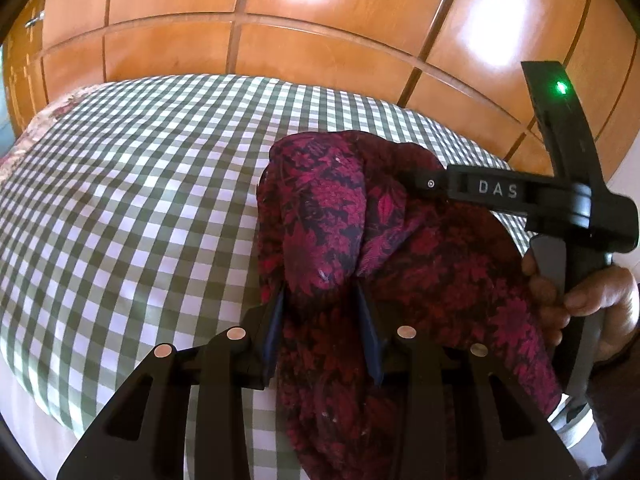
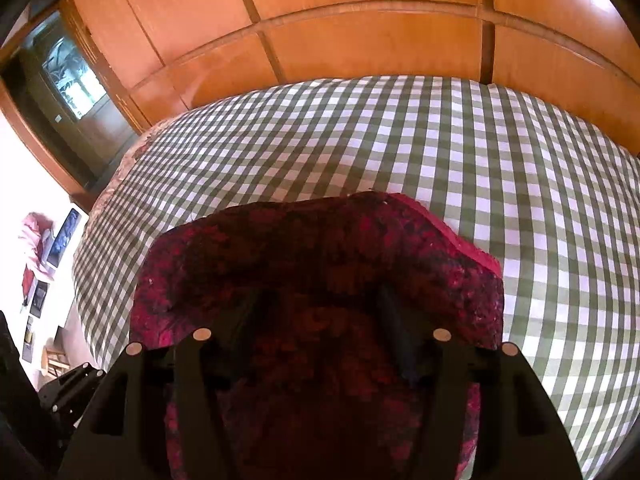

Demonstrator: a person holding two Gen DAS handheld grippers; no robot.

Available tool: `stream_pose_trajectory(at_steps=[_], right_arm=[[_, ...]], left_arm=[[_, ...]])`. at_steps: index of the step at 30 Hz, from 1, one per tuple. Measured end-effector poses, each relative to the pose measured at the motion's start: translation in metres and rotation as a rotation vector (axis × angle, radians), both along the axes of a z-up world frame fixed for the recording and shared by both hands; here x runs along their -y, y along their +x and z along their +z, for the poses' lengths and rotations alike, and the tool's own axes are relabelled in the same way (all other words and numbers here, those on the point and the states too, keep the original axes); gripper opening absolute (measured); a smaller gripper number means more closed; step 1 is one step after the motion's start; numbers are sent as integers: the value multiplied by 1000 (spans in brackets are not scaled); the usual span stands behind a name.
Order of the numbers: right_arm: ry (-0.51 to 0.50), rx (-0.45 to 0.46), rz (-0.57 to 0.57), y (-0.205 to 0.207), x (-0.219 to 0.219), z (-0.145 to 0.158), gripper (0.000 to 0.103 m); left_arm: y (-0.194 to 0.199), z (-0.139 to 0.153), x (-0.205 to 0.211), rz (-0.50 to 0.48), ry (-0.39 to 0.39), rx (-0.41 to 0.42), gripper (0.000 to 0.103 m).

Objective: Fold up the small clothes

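Observation:
A dark red floral cloth (image 1: 320,208) lies bunched on the green-and-white checked bed cover (image 1: 120,200). My left gripper (image 1: 320,286) is shut on a thick fold of it, blue pads pressing both sides. In the left wrist view my right gripper (image 1: 424,184) reaches in from the right, its tip buried in the cloth's upper edge, with a hand (image 1: 592,300) on its handle. In the right wrist view the cloth (image 2: 320,240) hangs like a hood over my right gripper (image 2: 322,300). Its fingers stand well apart under the fabric, tips hidden, and the pads do not seem to press on it.
The checked cover (image 2: 480,160) stretches far ahead and to both sides. Behind the bed stands a glossy wooden panelled wardrobe (image 1: 320,40). In the right wrist view, a white wall with pictures (image 2: 60,240) and a small stool (image 2: 54,356) are at the far left.

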State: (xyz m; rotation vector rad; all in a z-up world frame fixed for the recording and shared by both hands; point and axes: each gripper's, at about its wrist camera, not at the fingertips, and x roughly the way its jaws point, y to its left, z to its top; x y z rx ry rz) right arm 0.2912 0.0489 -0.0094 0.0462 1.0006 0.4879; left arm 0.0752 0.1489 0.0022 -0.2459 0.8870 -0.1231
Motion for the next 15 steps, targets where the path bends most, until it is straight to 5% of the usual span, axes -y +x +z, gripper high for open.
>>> stream_pose_trajectory(at_steps=[2, 6, 11, 15], right_arm=[[39, 21, 4, -4, 5, 3, 63], [125, 113, 41, -31, 25, 25, 88], [128, 179, 38, -61, 47, 38, 91], [129, 207, 43, -88, 64, 46, 80]], left_arm=[[-2, 3, 2, 9, 12, 5, 34], [-11, 14, 10, 29, 54, 22, 34], [-20, 22, 21, 55, 131, 52, 34], [-23, 25, 22, 97, 173, 67, 51]])
